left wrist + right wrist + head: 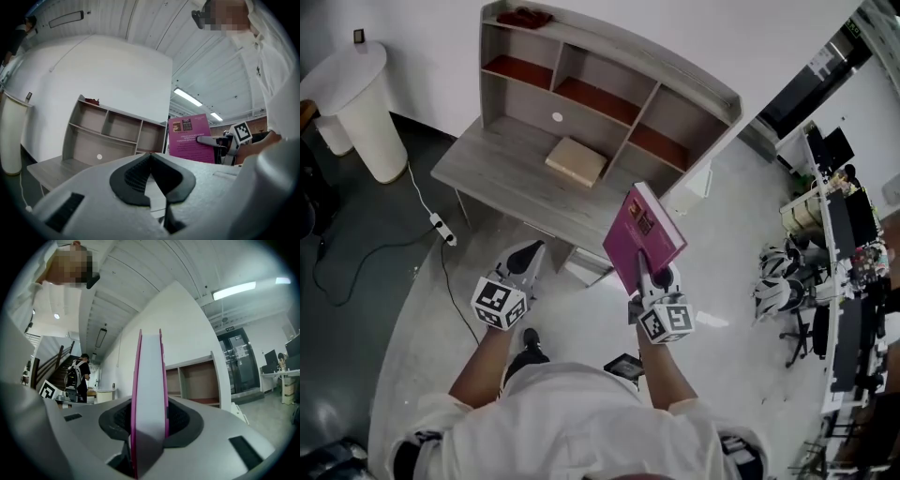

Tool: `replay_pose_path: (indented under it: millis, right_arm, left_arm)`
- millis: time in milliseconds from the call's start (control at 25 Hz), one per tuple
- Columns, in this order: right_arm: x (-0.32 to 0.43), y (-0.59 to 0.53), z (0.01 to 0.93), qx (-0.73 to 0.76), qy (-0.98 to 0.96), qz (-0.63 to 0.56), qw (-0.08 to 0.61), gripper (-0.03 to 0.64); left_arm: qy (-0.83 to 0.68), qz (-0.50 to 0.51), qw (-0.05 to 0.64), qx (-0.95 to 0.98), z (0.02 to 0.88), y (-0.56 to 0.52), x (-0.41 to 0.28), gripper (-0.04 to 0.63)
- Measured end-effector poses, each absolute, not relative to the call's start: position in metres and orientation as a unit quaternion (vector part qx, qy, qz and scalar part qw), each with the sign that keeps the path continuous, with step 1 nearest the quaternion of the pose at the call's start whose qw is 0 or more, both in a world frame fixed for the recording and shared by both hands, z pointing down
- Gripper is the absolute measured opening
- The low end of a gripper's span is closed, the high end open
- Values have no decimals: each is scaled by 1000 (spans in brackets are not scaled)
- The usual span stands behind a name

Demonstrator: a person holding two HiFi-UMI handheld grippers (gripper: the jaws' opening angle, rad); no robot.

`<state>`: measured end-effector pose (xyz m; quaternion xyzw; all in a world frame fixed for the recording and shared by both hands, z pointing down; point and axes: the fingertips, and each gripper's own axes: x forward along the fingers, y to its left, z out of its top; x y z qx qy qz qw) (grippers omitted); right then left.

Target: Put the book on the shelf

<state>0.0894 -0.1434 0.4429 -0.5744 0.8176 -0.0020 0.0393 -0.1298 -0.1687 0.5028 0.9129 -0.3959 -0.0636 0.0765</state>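
A magenta book (642, 234) stands upright in my right gripper (652, 277), which is shut on its lower edge. In the right gripper view the book's white page edge (149, 394) rises between the two pads. The left gripper view shows the book's cover (190, 137) off to the right. The grey shelf unit (609, 80) with red-floored compartments stands on a desk (497, 173) ahead of both grippers. My left gripper (525, 262) hangs left of the book, jaws closed together with nothing between them.
A tan box (576, 161) lies on the desk in front of the shelf. A dark red object (523, 17) rests on the shelf's top. A white round stand (356, 103) and a power strip with cable (442, 228) are at the left. Cluttered desks (839, 244) stand at the right.
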Motion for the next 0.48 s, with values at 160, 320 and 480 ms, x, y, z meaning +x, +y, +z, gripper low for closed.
replay_pose_path:
  millis: [160,320,480]
  right_arm:
    - [97,-169,430,-601,798,18,36,143]
    - [103,-189,419,-617,785,45,34,143]
    - [115,-214,410,-628,774,60,45,143]
  left_arm:
    - [-384,-64,71,918,496,-203,-128,15]
    - [-376,-66,62,922,486,-231,-128,15]
    - [-368,-65,46,927,474,-253,-121,15]
